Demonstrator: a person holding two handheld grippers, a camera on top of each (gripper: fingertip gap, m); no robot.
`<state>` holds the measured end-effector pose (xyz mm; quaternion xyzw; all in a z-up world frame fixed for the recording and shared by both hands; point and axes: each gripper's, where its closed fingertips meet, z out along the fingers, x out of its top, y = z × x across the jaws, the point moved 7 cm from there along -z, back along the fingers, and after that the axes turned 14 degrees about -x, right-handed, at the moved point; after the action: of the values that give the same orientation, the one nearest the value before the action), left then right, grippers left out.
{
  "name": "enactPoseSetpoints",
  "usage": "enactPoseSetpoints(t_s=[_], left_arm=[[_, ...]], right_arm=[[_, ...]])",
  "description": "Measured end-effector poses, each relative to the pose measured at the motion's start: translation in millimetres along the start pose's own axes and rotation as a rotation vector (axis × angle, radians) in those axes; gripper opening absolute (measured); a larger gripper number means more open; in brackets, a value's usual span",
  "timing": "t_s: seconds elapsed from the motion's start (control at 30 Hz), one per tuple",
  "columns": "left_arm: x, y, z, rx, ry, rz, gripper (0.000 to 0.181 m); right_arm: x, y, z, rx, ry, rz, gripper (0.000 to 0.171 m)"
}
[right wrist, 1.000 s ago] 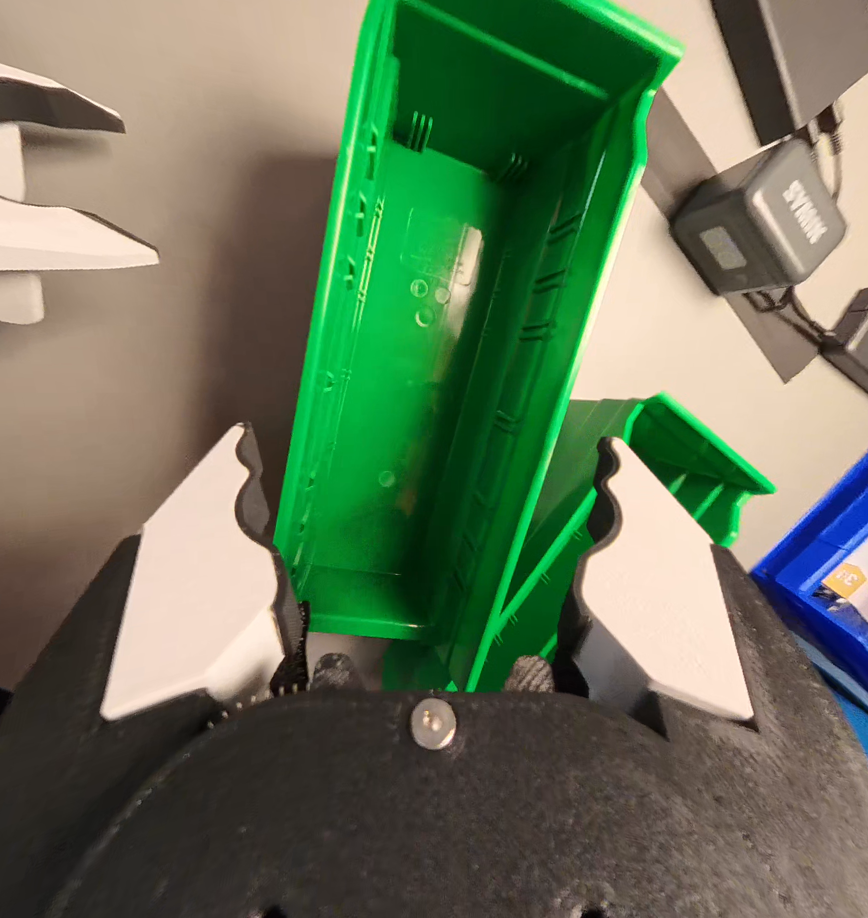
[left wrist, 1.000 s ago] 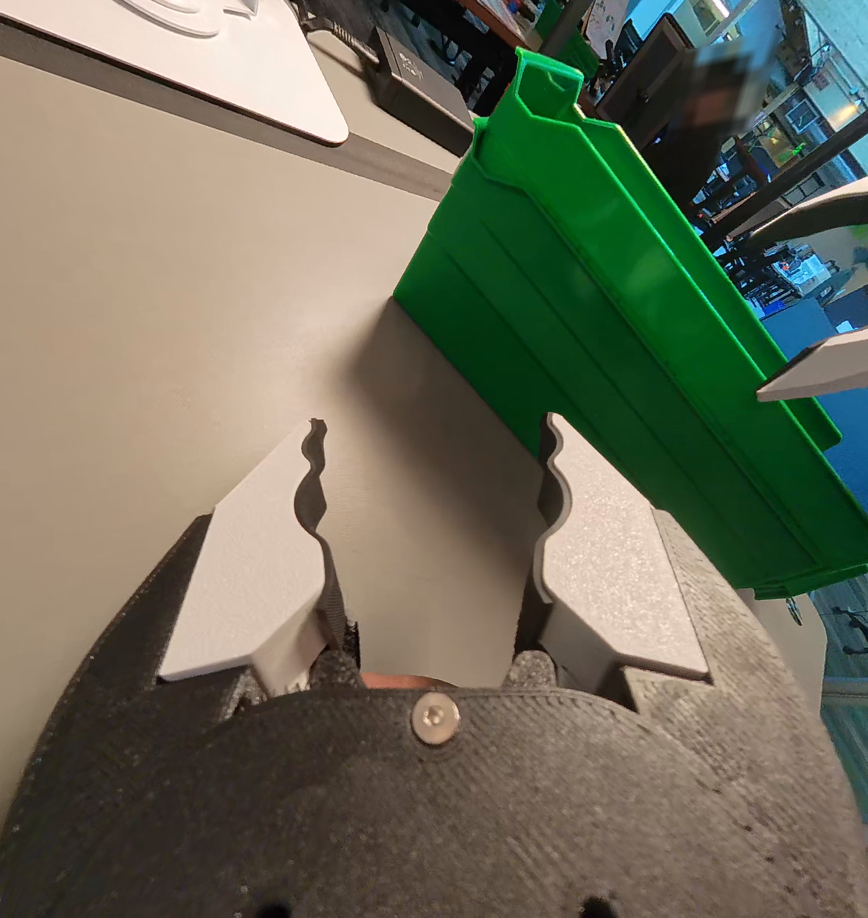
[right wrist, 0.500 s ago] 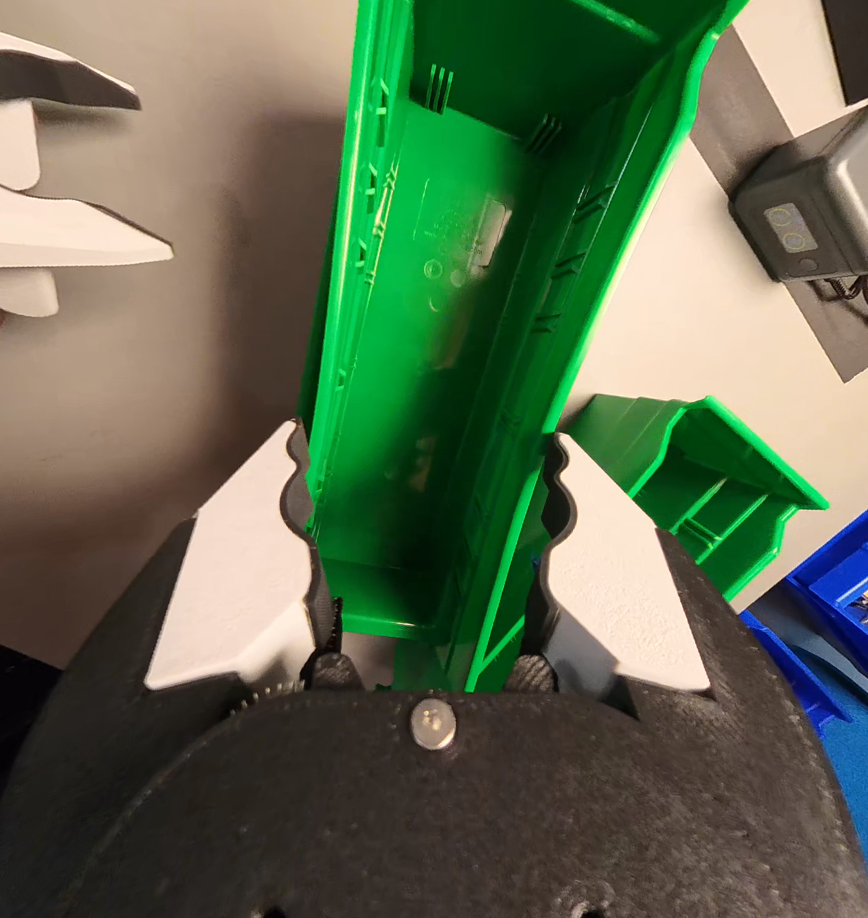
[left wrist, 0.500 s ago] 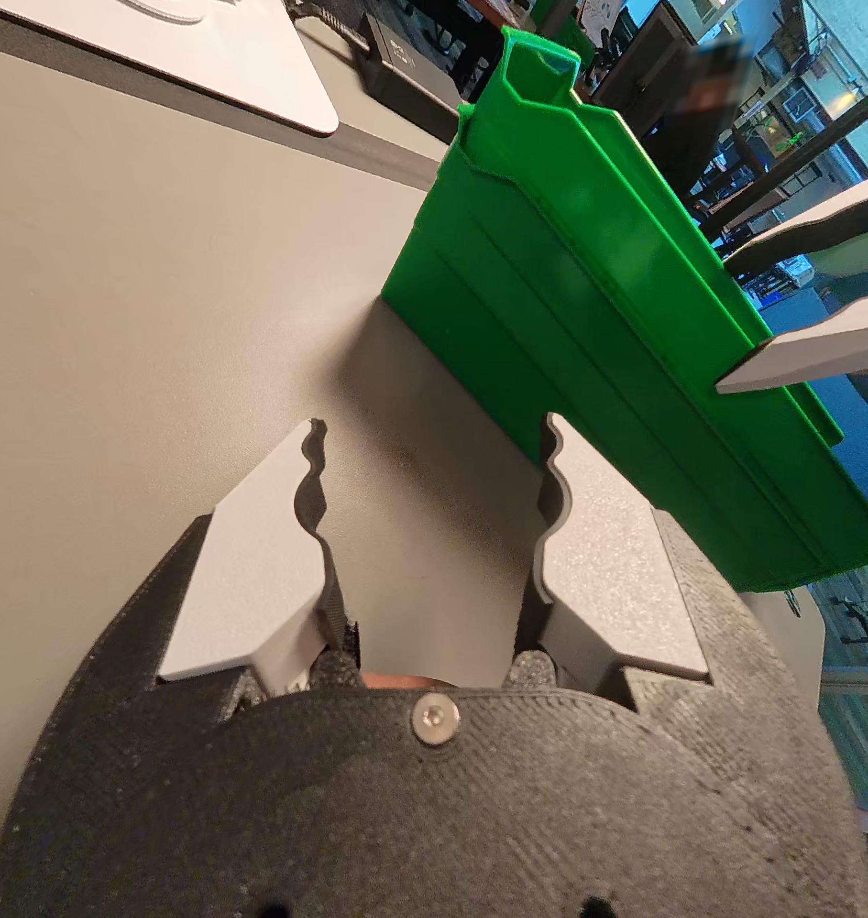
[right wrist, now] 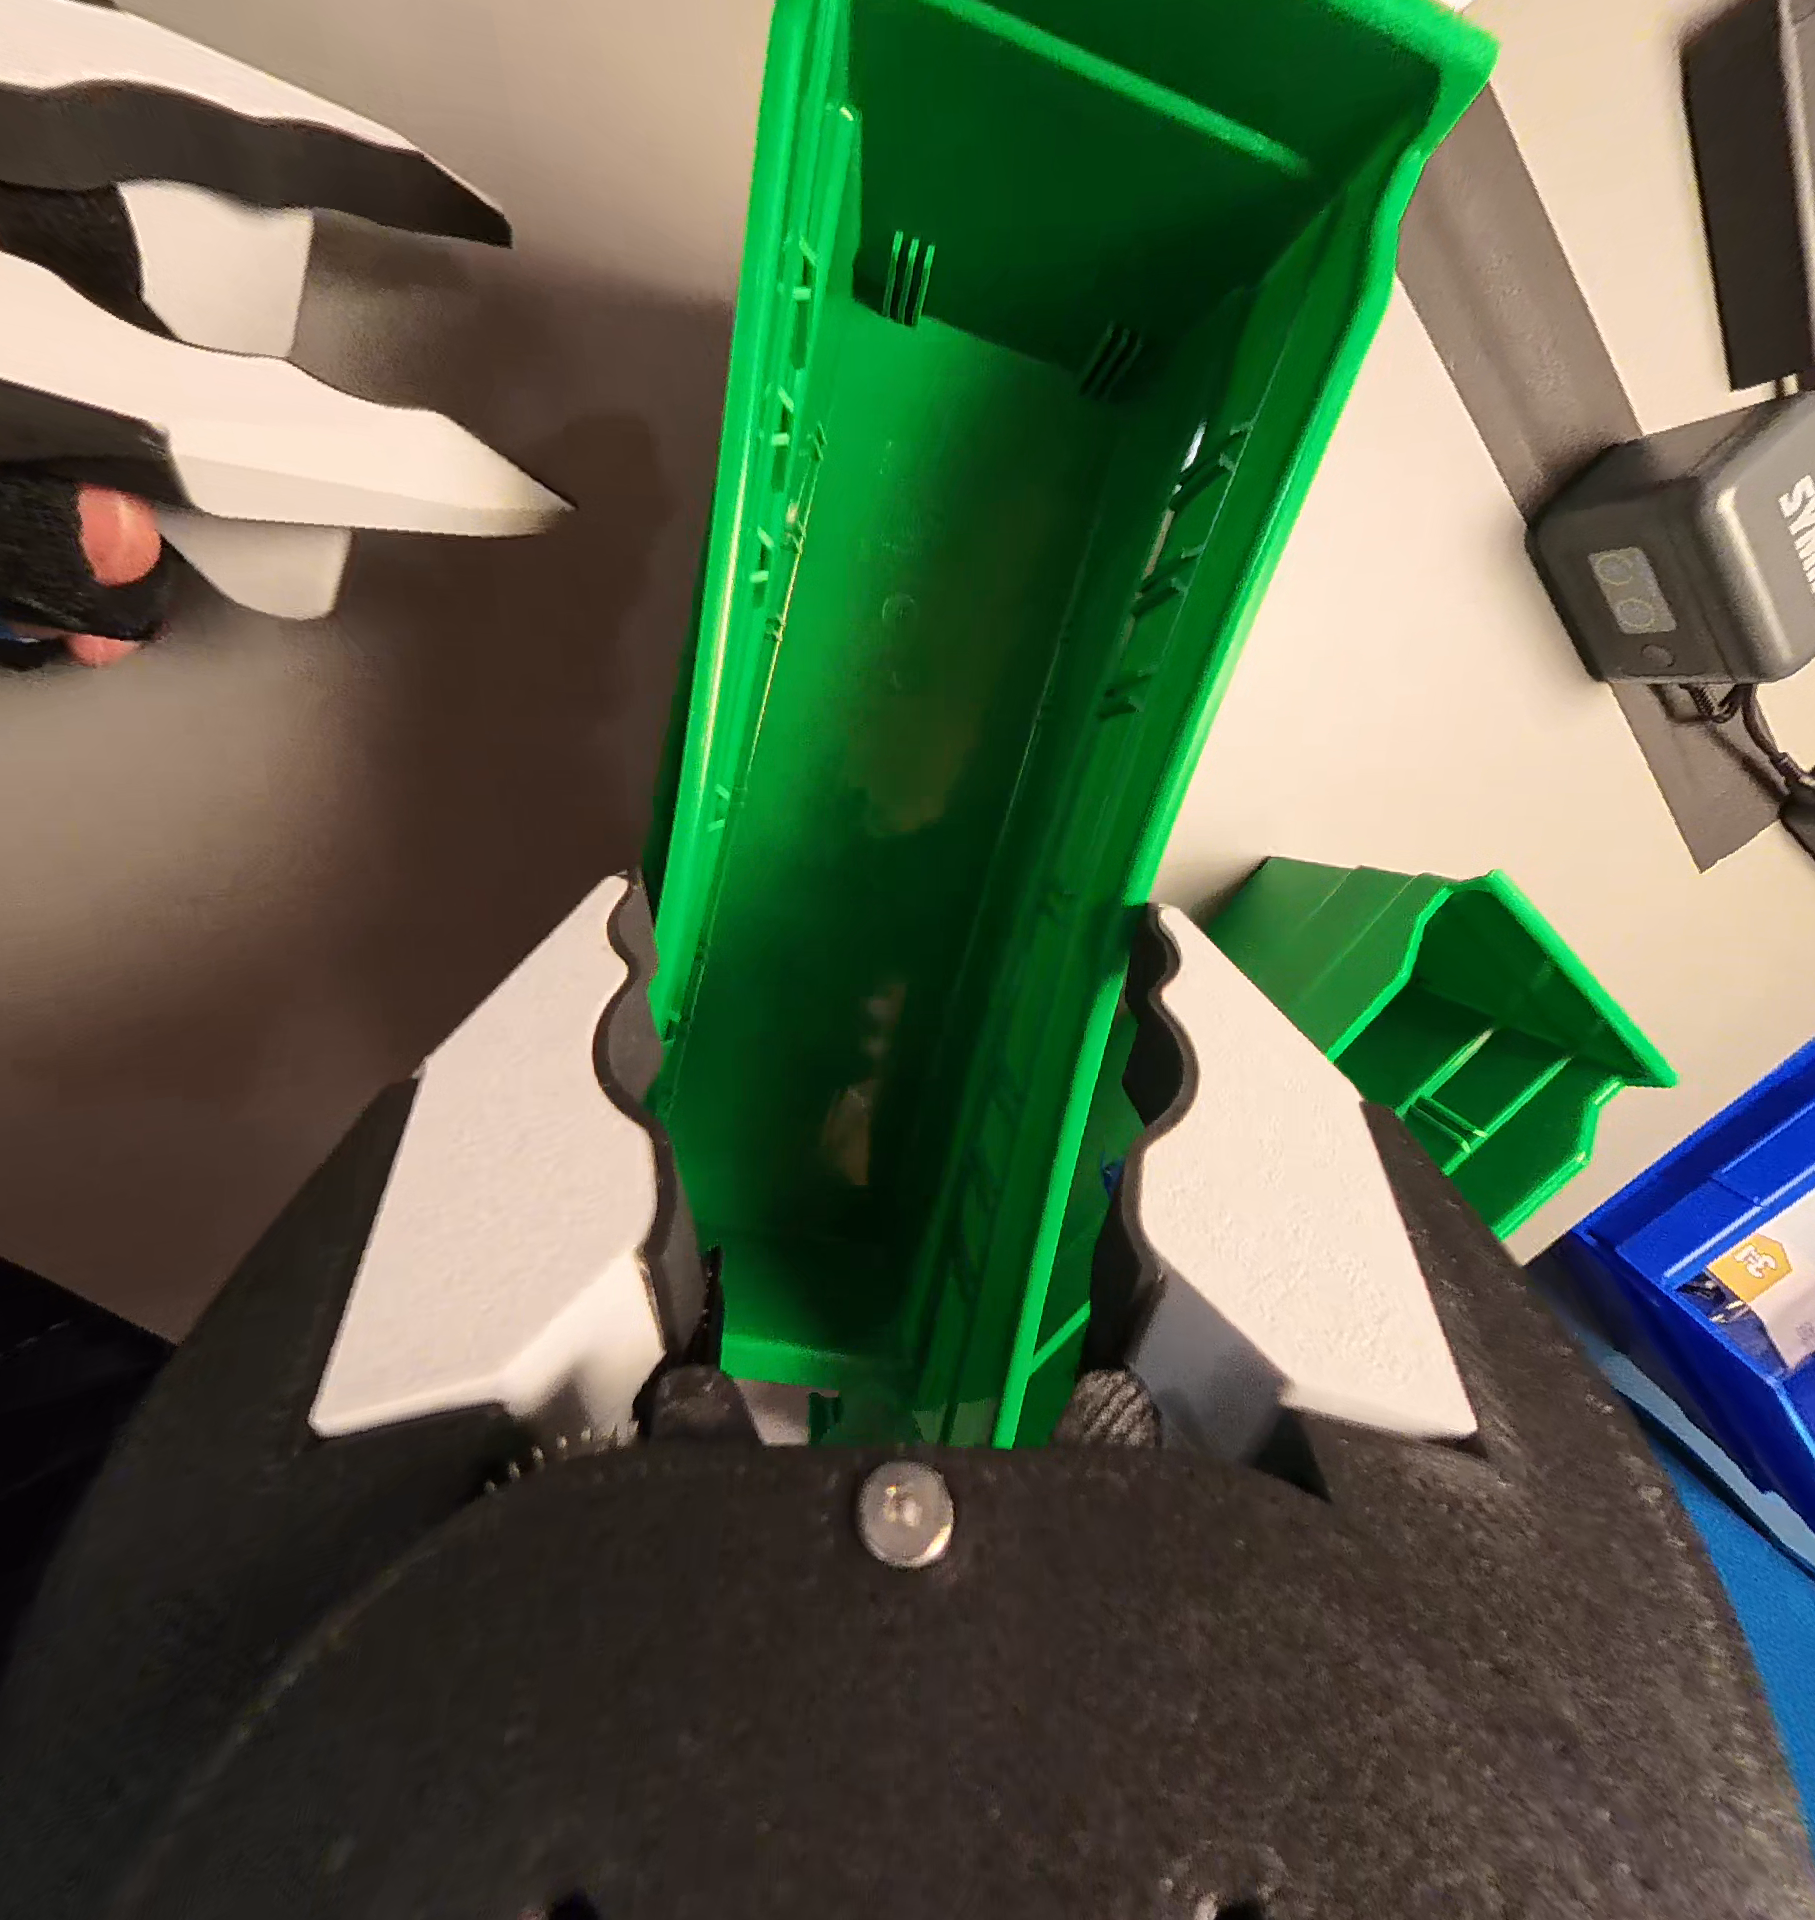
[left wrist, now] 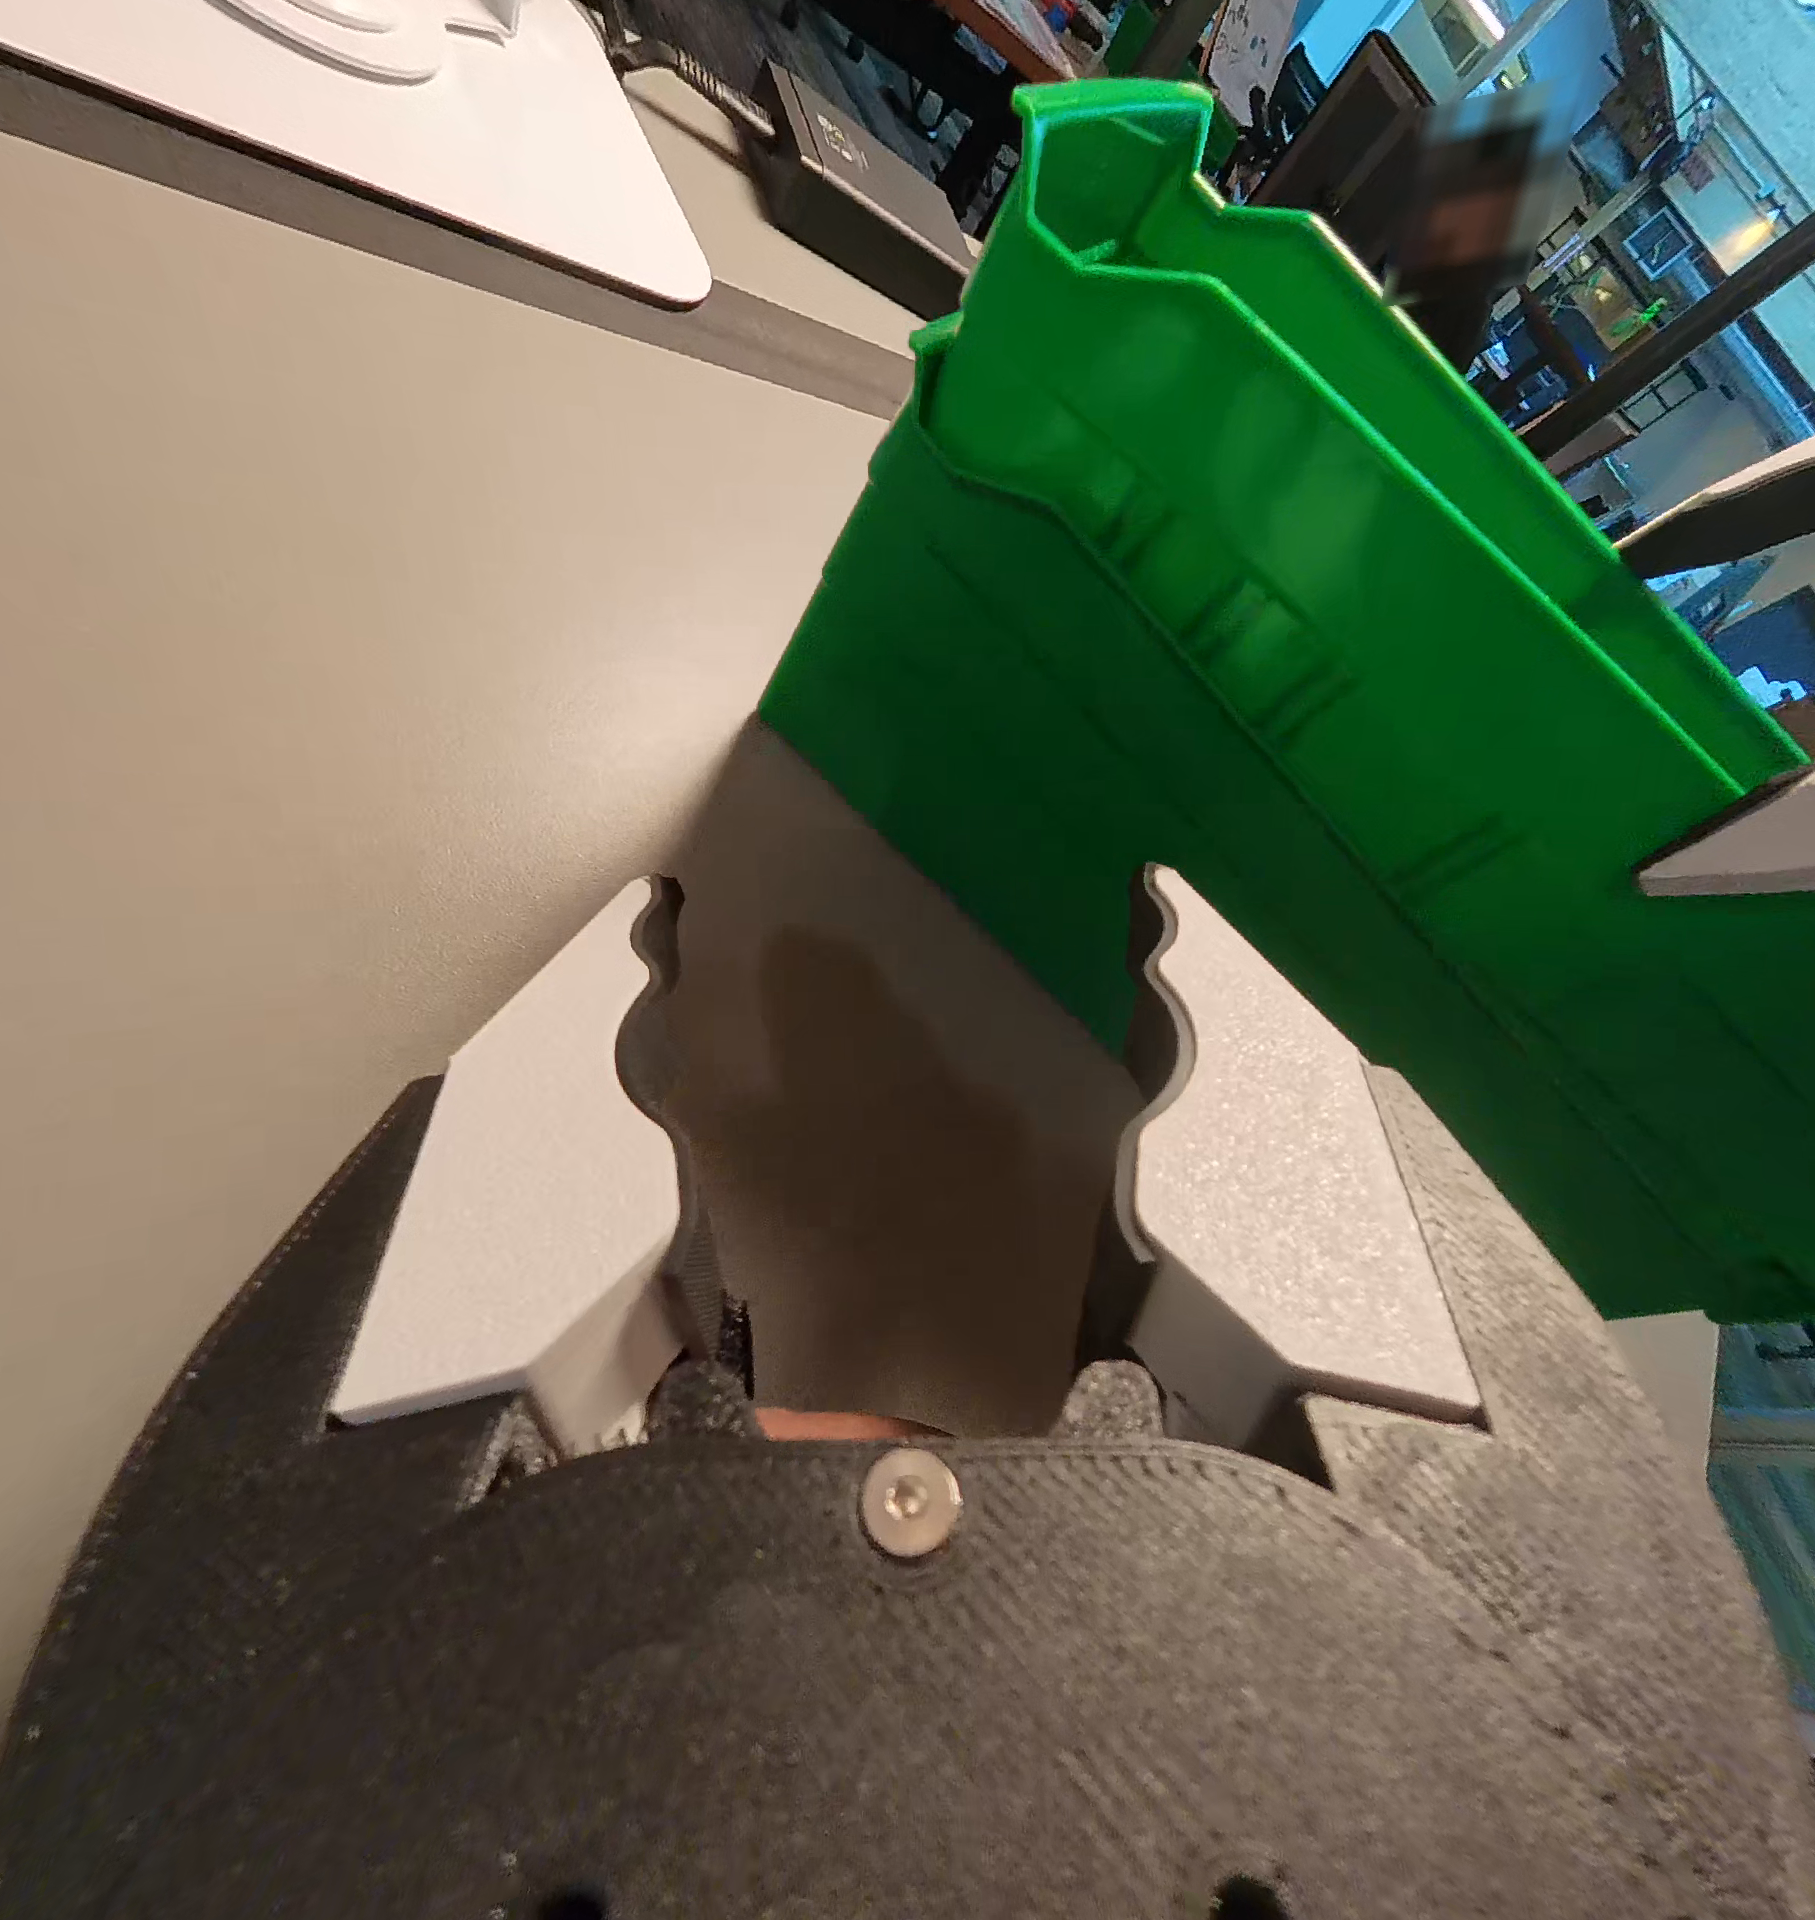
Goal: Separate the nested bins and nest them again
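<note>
Between the fingers of the right gripper (right wrist: 887, 1049), which are clamped on its two long walls near one end, the upper green bin (right wrist: 996, 644) rides partly lifted out of the lower green bin (left wrist: 1069, 883) on the grey table (left wrist: 311, 727), while the left gripper (left wrist: 903, 1049) hovers just beside the stack with its fingers apart and holding nothing. With the lower bin unheld, friction could drag it up or tip it, and squeezed walls could bind or slip. The upper bin looks empty; a third green bin (right wrist: 1443, 1029) and a blue bin (right wrist: 1744, 1278) holding small packets sit nearby.
</note>
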<state>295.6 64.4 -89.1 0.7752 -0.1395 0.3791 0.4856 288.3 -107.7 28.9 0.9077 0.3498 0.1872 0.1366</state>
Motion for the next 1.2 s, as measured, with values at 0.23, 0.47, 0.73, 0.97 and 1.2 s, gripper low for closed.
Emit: enactPoseSetpoints(t_s=[0.23,0.47,0.73,0.97,1.2], left_arm=[[2,2,-1,-0.006,0.005,-0.001,0.088],[3,3,-2,-0.014,0.012,-0.006,0.088],[4,5,-3,-0.023,0.016,-0.008,0.088],[5,5,-3,-0.028,0.020,-0.011,0.089],[10,5,-7,-0.028,0.038,-0.016,0.088]], right_arm=[[5,-2,-9,-0.008,0.007,-0.008,0.093],[7,-3,-25,-0.020,0.021,-0.023,0.092],[6,-9,-42,-0.051,0.034,-0.056,0.092],[6,-12,-53,-0.065,0.046,-0.064,0.094],[11,-10,-77,-0.082,0.085,-0.069,0.095]])
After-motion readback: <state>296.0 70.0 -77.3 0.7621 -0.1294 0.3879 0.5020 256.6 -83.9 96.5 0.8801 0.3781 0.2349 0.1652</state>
